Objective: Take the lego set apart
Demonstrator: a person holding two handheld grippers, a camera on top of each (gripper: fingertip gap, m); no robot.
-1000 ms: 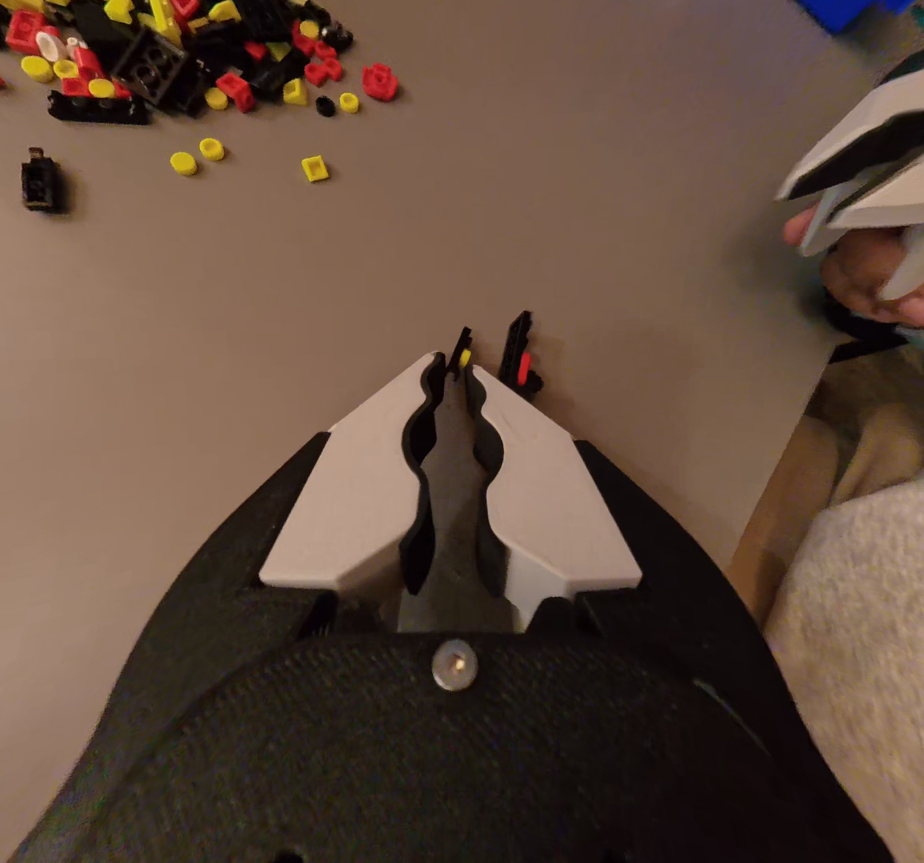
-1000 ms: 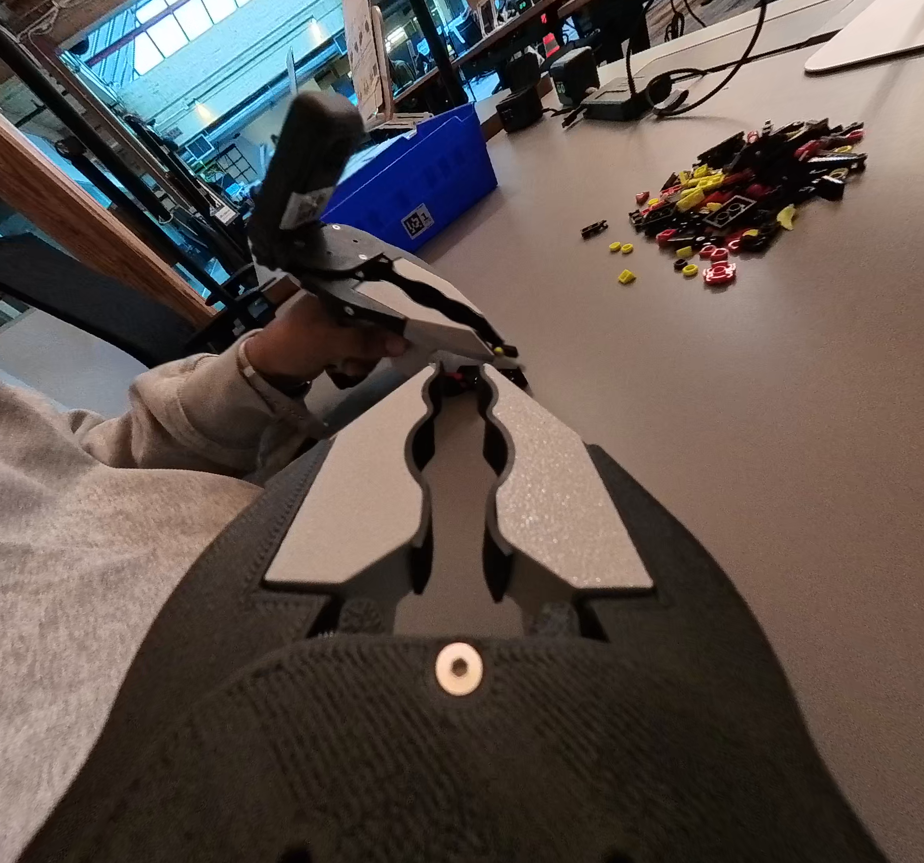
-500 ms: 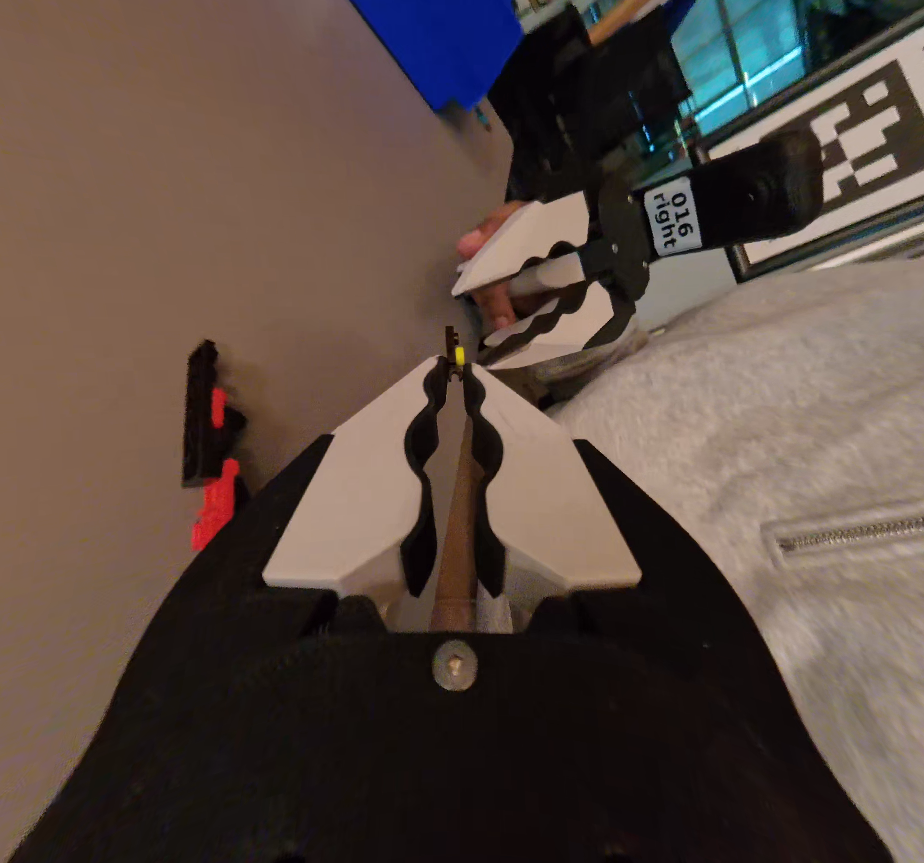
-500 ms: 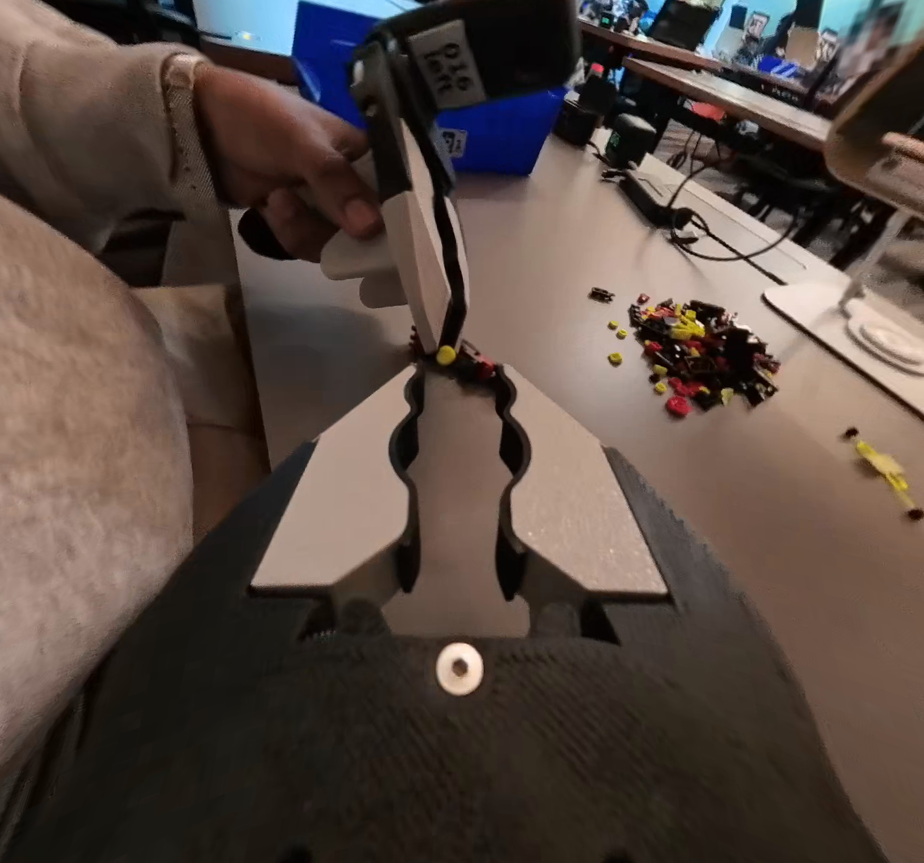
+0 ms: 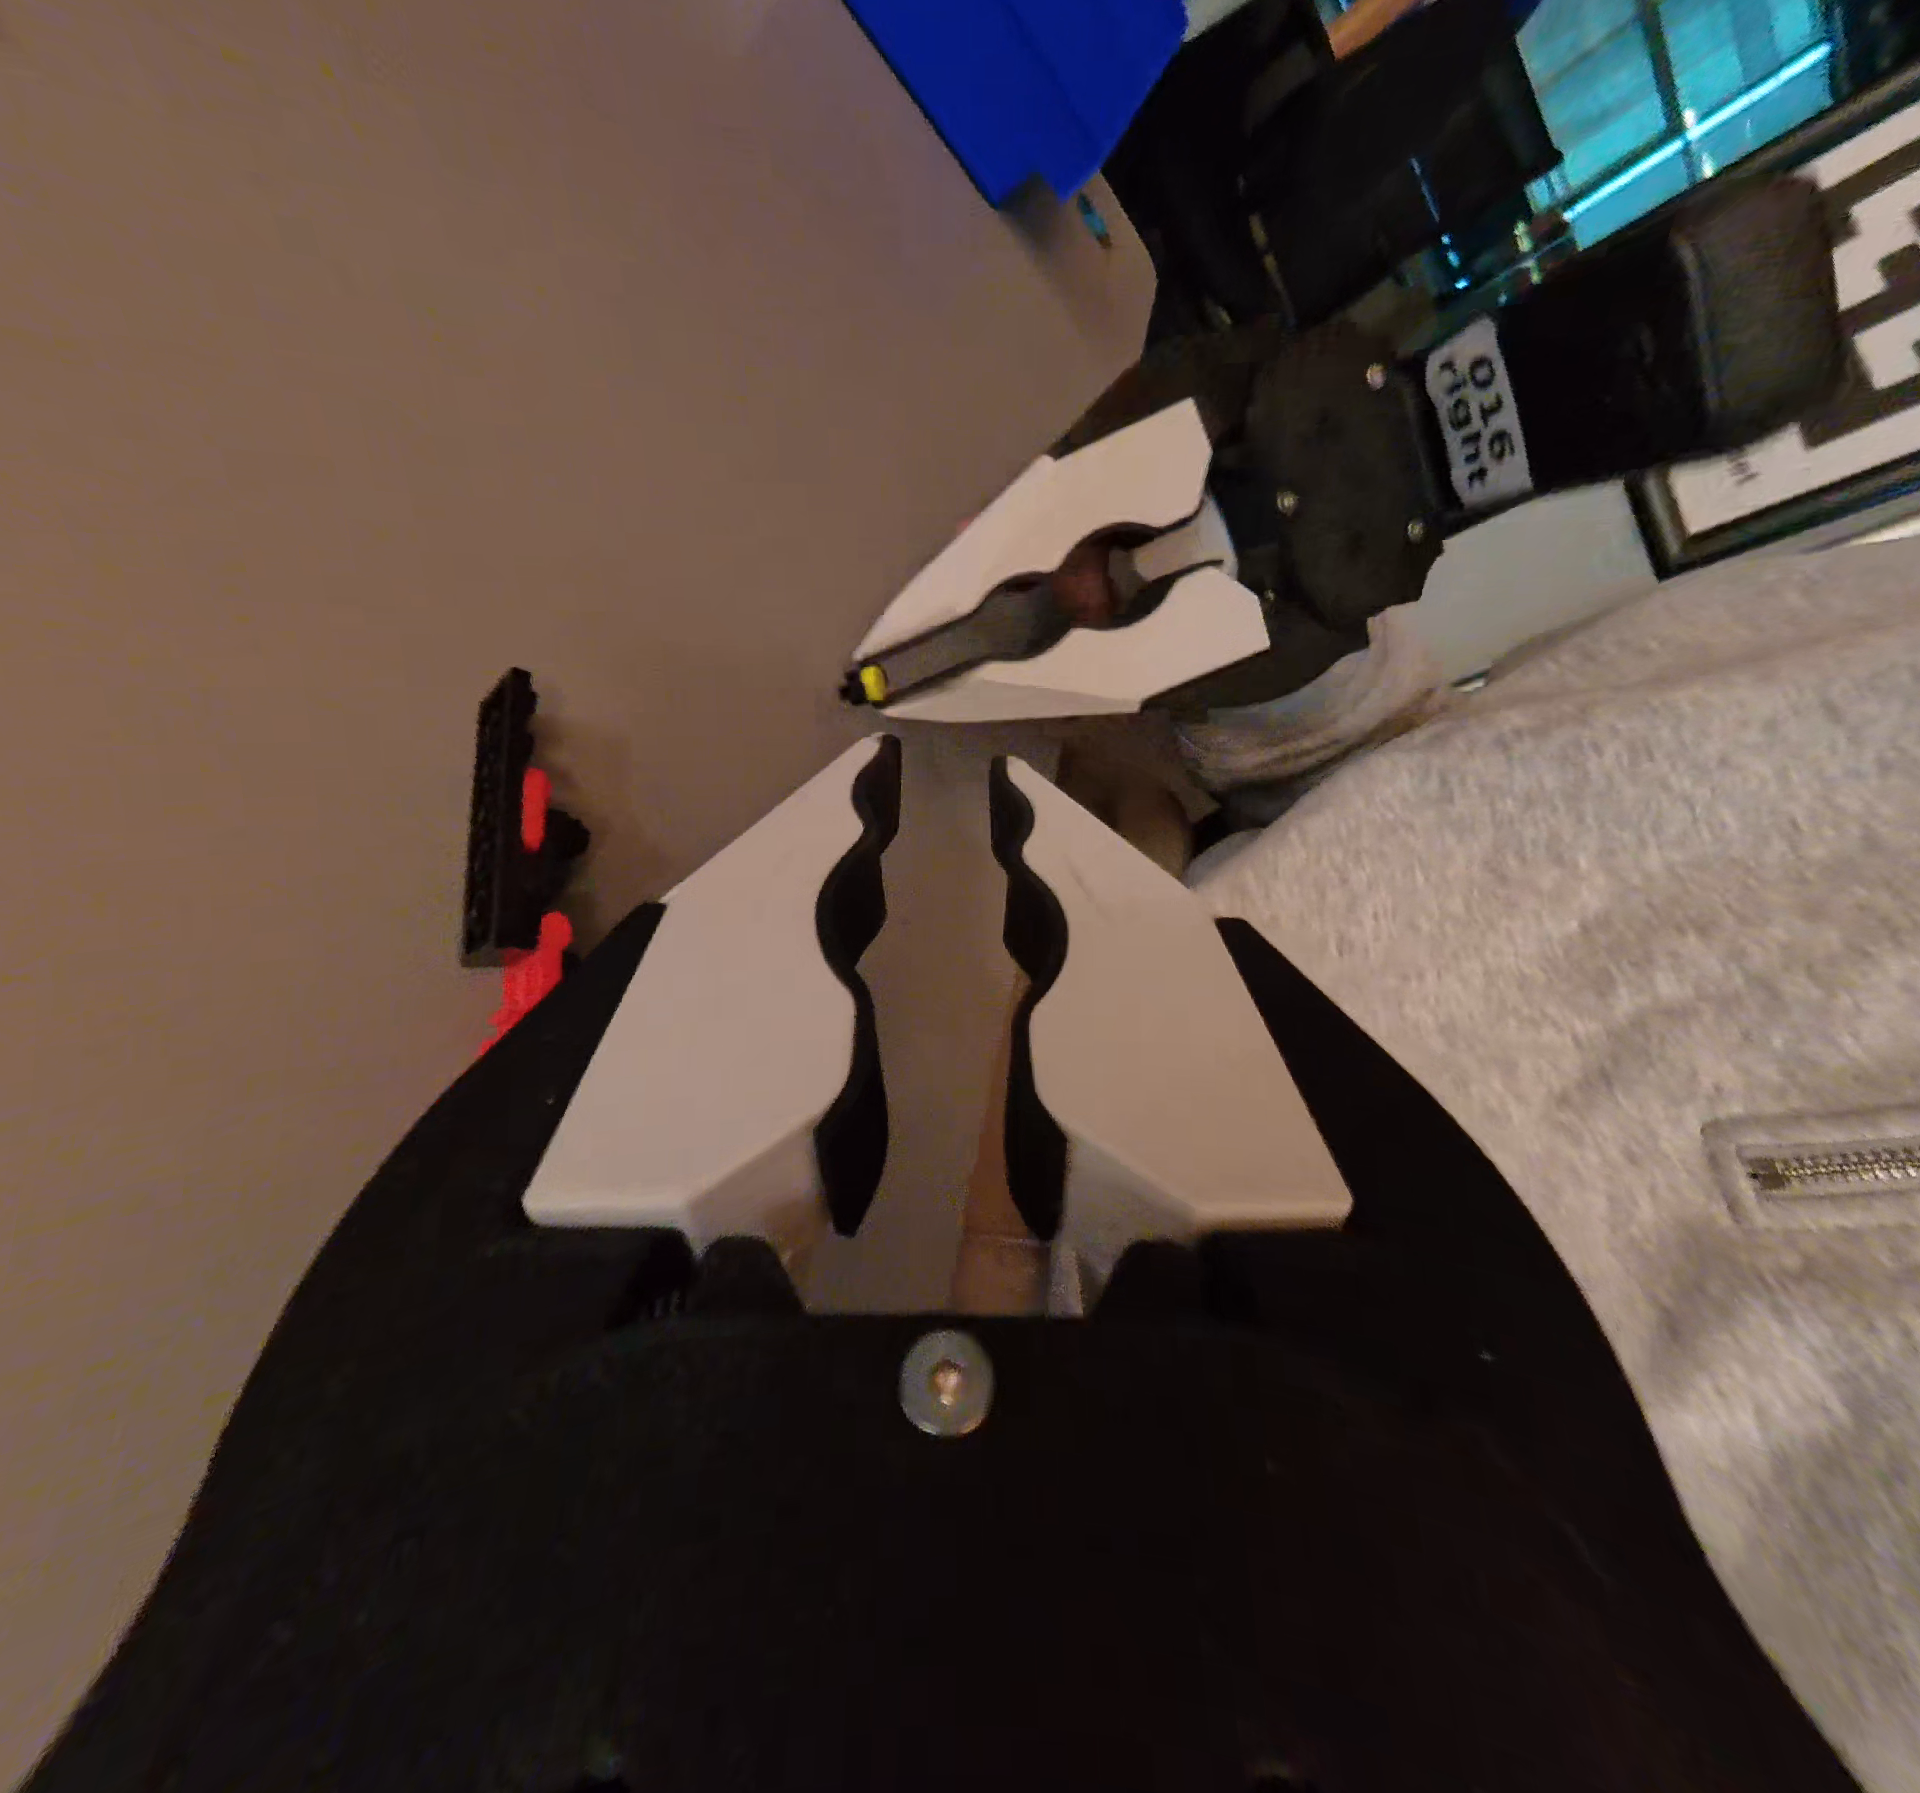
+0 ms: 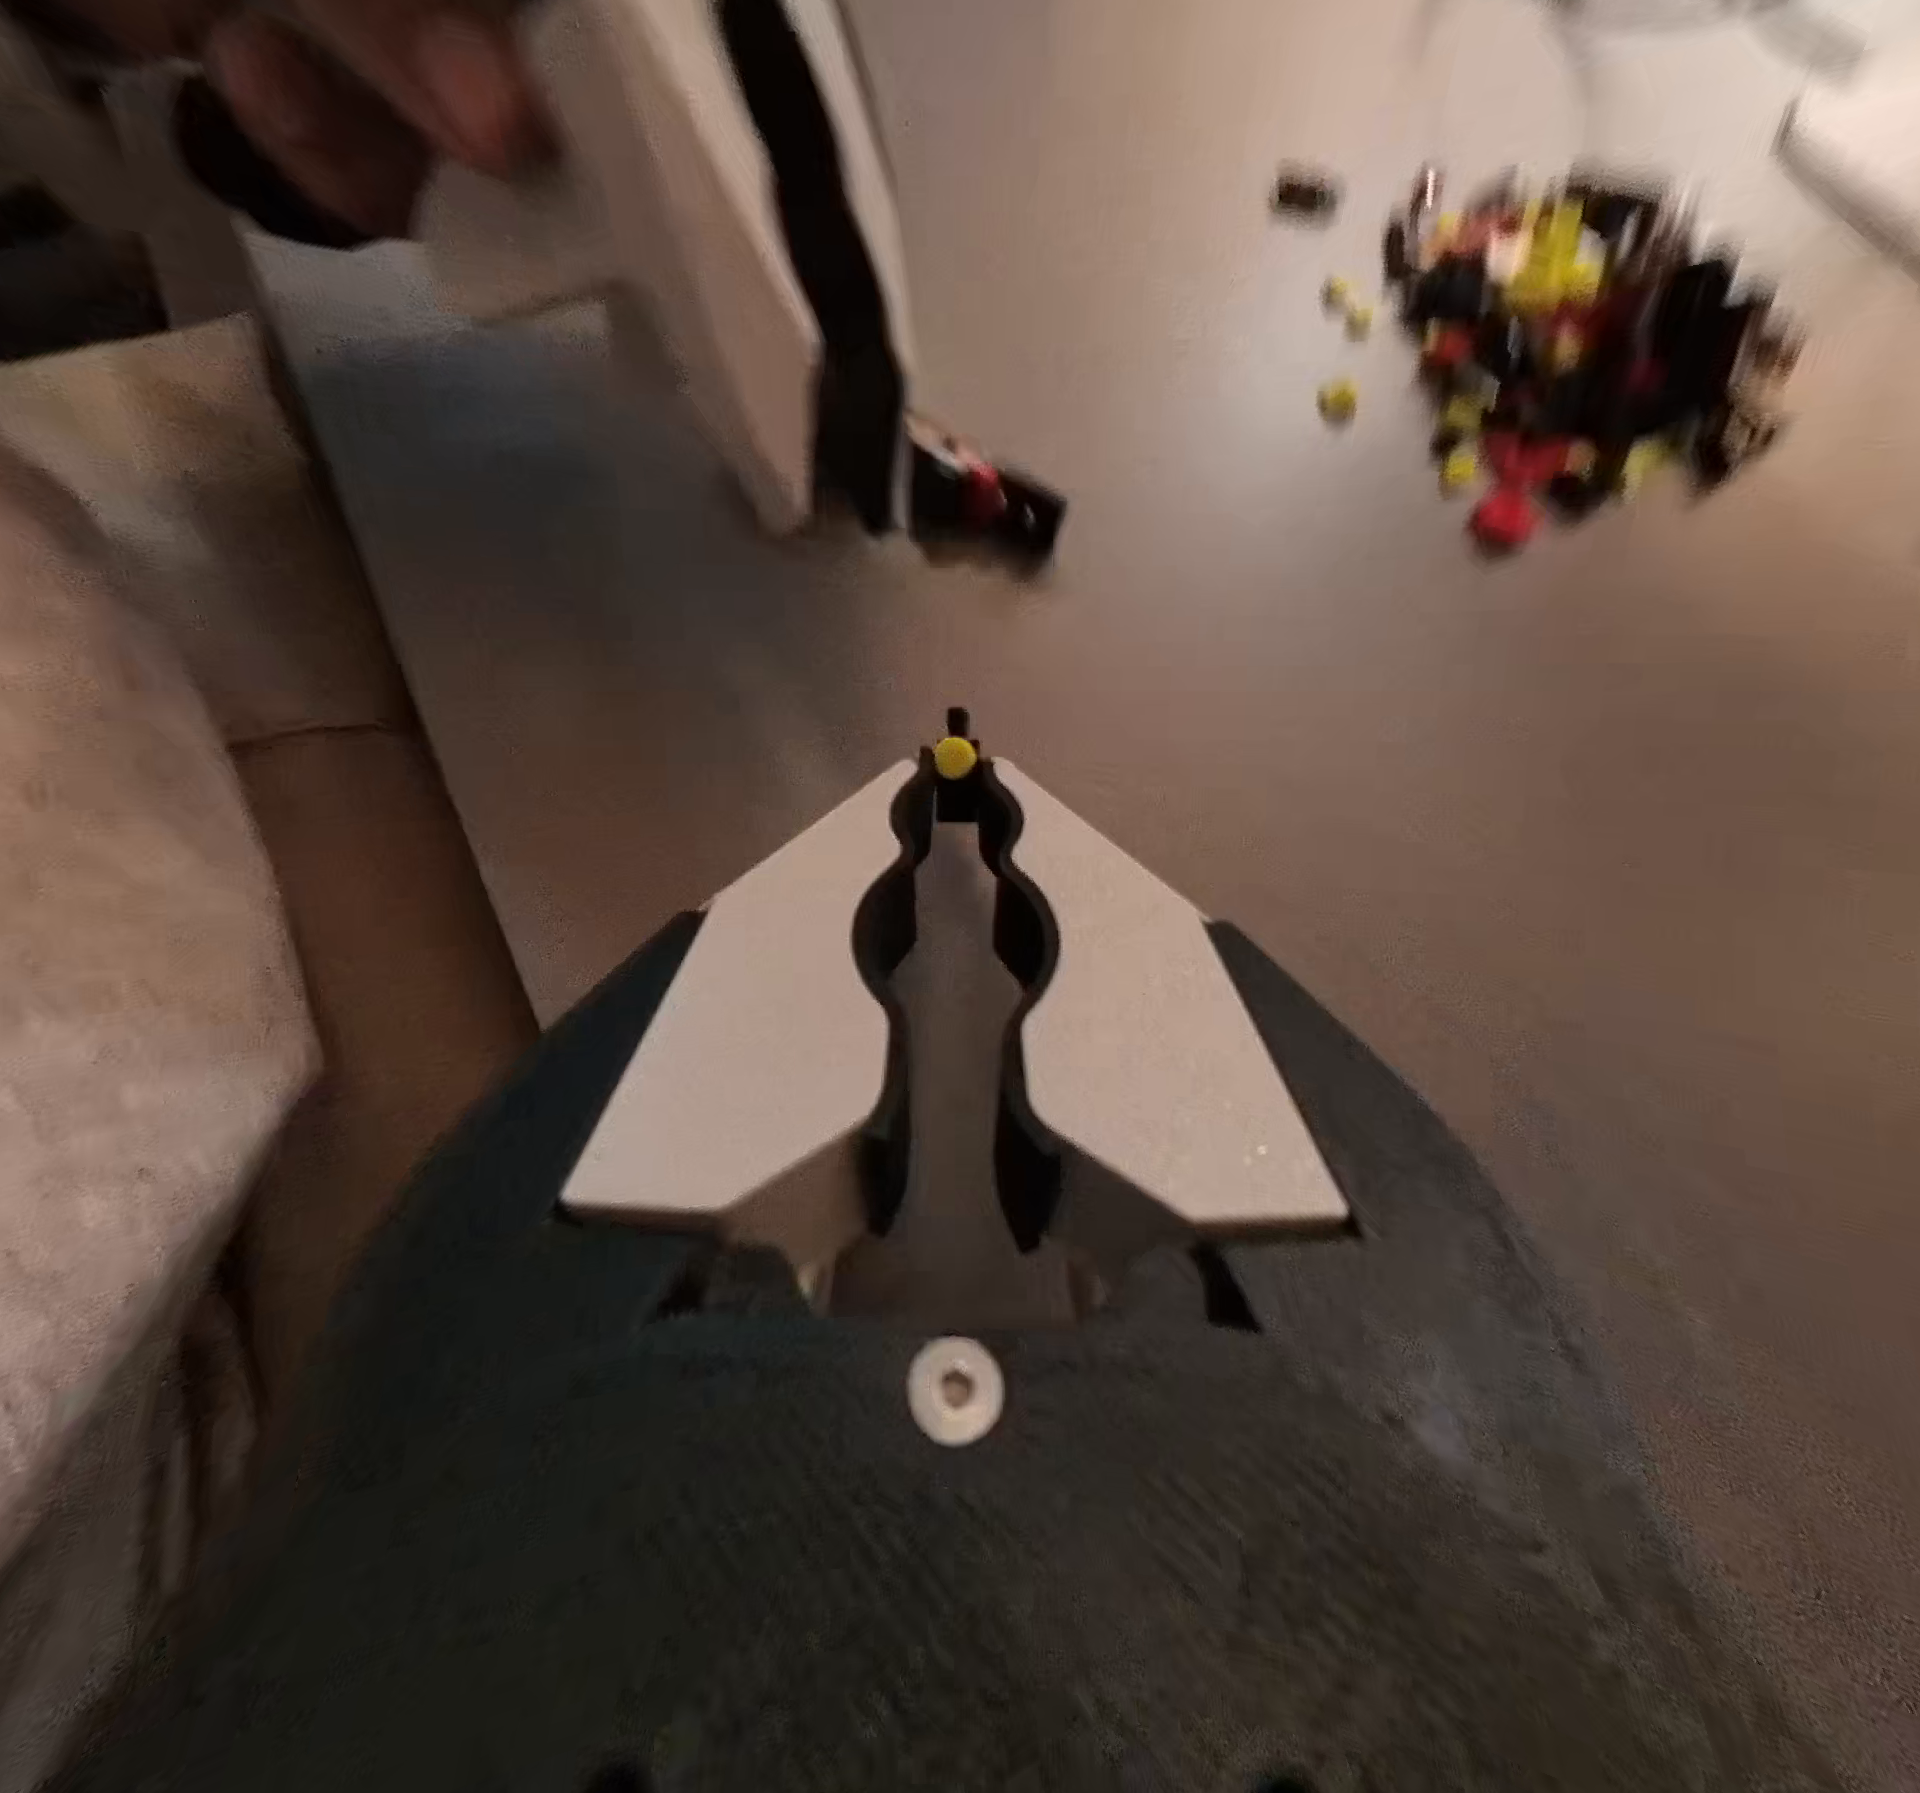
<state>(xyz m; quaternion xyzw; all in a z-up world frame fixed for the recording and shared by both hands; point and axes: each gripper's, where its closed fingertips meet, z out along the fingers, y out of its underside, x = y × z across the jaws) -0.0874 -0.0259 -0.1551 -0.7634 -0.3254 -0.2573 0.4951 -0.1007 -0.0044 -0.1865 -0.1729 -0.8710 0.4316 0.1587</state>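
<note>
Right gripper (image 6: 954, 787) pinched tight on a small black piece with a yellow stud (image 6: 953, 758), held above the grey table (image 6: 1351, 808). Left gripper (image 5: 940, 756) parted and empty, tips just beside the right one. Black plate with red bits (image 5: 509, 824) lying on the table close to the left gripper. Loose pile of black, red and yellow bricks (image 6: 1579, 351) farther off, too blurred to sort. Blue bin (image 5: 997, 8) at the table's far side.

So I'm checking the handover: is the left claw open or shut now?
Open. The left claw shows a clear gap between its tips and holds nothing; the small black and yellow piece sits in the right claw.
</note>
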